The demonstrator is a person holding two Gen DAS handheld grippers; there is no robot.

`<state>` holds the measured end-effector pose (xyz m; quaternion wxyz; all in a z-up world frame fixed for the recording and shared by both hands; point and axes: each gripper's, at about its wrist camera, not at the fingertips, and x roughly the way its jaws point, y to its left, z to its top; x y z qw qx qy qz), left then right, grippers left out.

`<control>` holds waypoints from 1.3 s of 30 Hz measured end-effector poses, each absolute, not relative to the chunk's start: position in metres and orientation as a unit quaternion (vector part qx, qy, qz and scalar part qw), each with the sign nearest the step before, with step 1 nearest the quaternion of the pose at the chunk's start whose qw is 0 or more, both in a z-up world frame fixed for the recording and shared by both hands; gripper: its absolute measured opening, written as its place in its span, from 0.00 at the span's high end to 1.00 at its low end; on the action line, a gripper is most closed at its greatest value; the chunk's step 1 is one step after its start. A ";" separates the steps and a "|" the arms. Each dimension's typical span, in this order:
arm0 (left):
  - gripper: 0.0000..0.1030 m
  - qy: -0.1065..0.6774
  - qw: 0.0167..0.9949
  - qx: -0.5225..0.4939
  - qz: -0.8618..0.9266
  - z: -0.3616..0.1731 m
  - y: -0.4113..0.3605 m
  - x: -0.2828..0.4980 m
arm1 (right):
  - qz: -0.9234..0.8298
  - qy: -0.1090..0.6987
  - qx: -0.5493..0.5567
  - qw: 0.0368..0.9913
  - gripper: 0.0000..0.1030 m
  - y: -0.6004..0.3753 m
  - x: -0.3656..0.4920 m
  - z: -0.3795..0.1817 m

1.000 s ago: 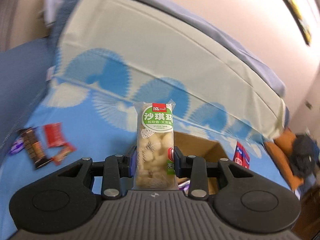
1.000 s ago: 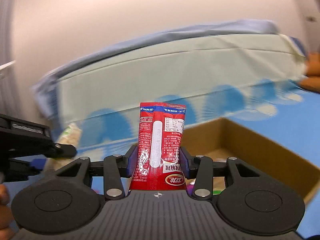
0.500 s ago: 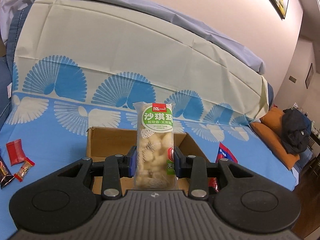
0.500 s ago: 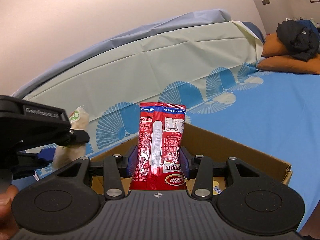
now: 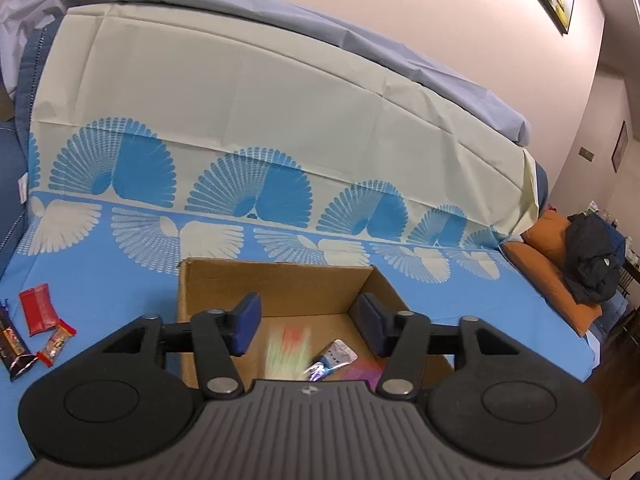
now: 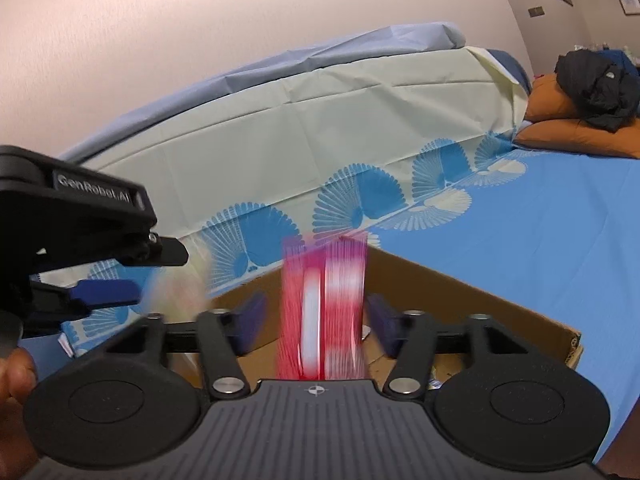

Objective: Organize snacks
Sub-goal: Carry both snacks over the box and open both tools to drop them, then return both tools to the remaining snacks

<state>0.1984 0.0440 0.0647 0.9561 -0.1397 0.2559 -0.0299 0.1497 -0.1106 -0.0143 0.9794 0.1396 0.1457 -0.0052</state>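
My left gripper [image 5: 308,322] is open above the brown cardboard box [image 5: 276,286]. The pale green-labelled snack pack [image 5: 289,352] is a blur falling inside the box, beside a silver-blue packet [image 5: 334,358]. My right gripper [image 6: 314,320] is open over the same box [image 6: 476,300]. The red snack packet [image 6: 324,312] is a vertical blur between its parted fingers, dropping free. The left gripper [image 6: 108,276] shows at the left of the right wrist view, with the pale pack [image 6: 180,292] blurred beside it.
The box sits on a bed with a blue fan-patterned sheet [image 5: 120,248]. Red and brown snack packets [image 5: 38,326] lie on the sheet left of the box. An orange pillow with dark clothing [image 5: 588,268] lies at the right. The wall is behind.
Both grippers have opened over the box. The pale snack pack left the left gripper and the red packet left the right gripper; both are falling.
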 end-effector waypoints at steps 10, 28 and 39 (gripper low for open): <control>0.75 0.216 0.970 -0.115 0.000 0.063 0.089 0.133 | 0.009 0.150 0.091 0.984 0.30 -0.093 0.147 -0.021; 0.88 0.261 0.947 -0.151 0.113 -0.059 0.249 0.000 | 0.203 0.139 -0.076 0.966 0.61 -0.011 0.088 -0.038; 0.88 0.251 0.951 -0.152 0.097 -0.075 0.239 0.031 | 0.330 0.170 -0.103 0.923 0.78 0.030 0.062 -0.053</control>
